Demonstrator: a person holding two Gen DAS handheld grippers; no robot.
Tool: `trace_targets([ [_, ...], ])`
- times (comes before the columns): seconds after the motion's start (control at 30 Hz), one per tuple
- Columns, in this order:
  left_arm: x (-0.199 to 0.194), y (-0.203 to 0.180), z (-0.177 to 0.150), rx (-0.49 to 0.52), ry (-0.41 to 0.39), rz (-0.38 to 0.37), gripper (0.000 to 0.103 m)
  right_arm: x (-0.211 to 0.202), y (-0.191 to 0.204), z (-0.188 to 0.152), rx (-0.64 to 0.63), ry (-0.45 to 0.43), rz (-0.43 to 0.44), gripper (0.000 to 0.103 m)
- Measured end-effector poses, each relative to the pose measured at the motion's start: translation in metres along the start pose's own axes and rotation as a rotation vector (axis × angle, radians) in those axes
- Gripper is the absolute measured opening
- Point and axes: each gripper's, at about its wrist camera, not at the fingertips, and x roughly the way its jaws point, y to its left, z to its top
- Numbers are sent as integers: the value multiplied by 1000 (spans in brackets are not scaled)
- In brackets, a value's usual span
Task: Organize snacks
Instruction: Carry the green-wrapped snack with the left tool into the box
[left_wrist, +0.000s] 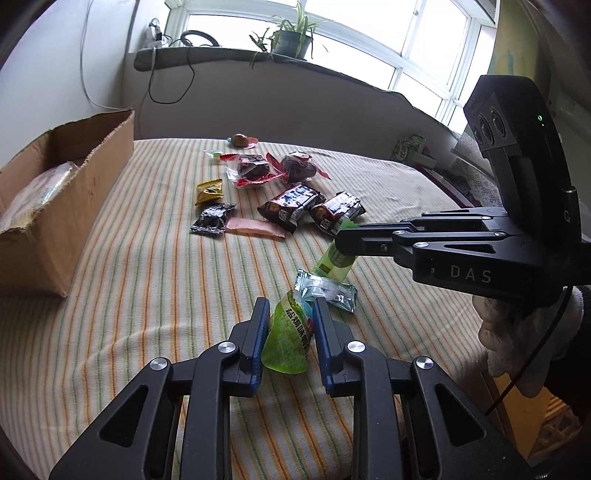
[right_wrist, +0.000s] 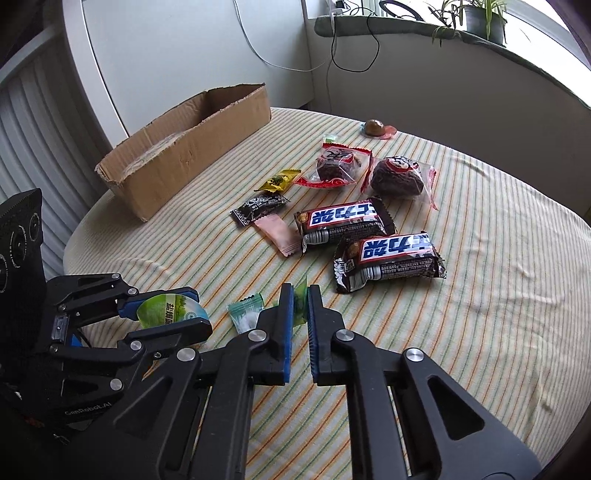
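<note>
A: What was the largest thing there?

B: The round bench (right_wrist: 480, 258) under its striped cloth, and after it one open cardboard box (right_wrist: 192, 147), which sat toward ten o'clock of the snack pile in the right wrist view.

A: And the tools?

B: Two. The left hand-held gripper (left_wrist: 288, 314) was clamped on a green pouch (left_wrist: 288, 339), one blue pad on each side of it, at the six o'clock edge of the bench. The right hand-held gripper (right_wrist: 301, 299) had its pads nearly together, pinching one green sachet (right_wrist: 301, 295) by a thin edge. In the left wrist view that sachet (left_wrist: 334, 260) hung below the right tool's tips, at about one o'clock from the pouch.

A: Count the snacks for me.

B: Two brown chocolate bars (right_wrist: 345, 223) (right_wrist: 389, 258) lay side by side, touching, near the middle. At twelve o'clock from them were two dark cakes in clear wrappers with red trim (right_wrist: 338, 164) (right_wrist: 399, 177). At nine o'clock of the bars I counted three small ones close together: one black packet (right_wrist: 260, 208), one yellow packet (right_wrist: 279, 181) just beyond it, and one pink sachet (right_wrist: 279, 234) whose end touched the black packet.

A: Anything smaller?

B: One pale teal candy wrapper (right_wrist: 245, 314) lay between the two tools, one brown sweet on a pink wrapper (right_wrist: 376, 127) sat far off at twelve o'clock, and one tiny green candy (right_wrist: 330, 137) lay just beside the cakes.

A: In the box?

B: Something pale in plastic (left_wrist: 40, 188); I could not tell what.
</note>
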Motion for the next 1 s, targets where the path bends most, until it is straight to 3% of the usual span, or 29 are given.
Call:
trace_targets([
  [0.27, -13, 8, 11, -15, -42, 2, 22, -7, 7, 10, -17, -30, -7, 5],
  [0.37, -12, 13, 11, -27, -39, -1, 22, 7, 5, 7, -11, 36, 29, 5],
  [0.43, -11, 15, 9, -31, -34, -3, 22, 14, 1, 3, -3, 47, -7, 8],
  [0.57, -14, 17, 8, -37, -38, -7, 22, 19, -9, 2, 42, 78, 51, 13],
  [0.67, -15, 17, 9, -37, -43, -2, 22, 24, -2, -1, 14, 92, 35, 13],
  [1.0, -24, 24, 16, -37, -74, 21, 22, 11, 2, 9, 14, 34, 1, 5],
])
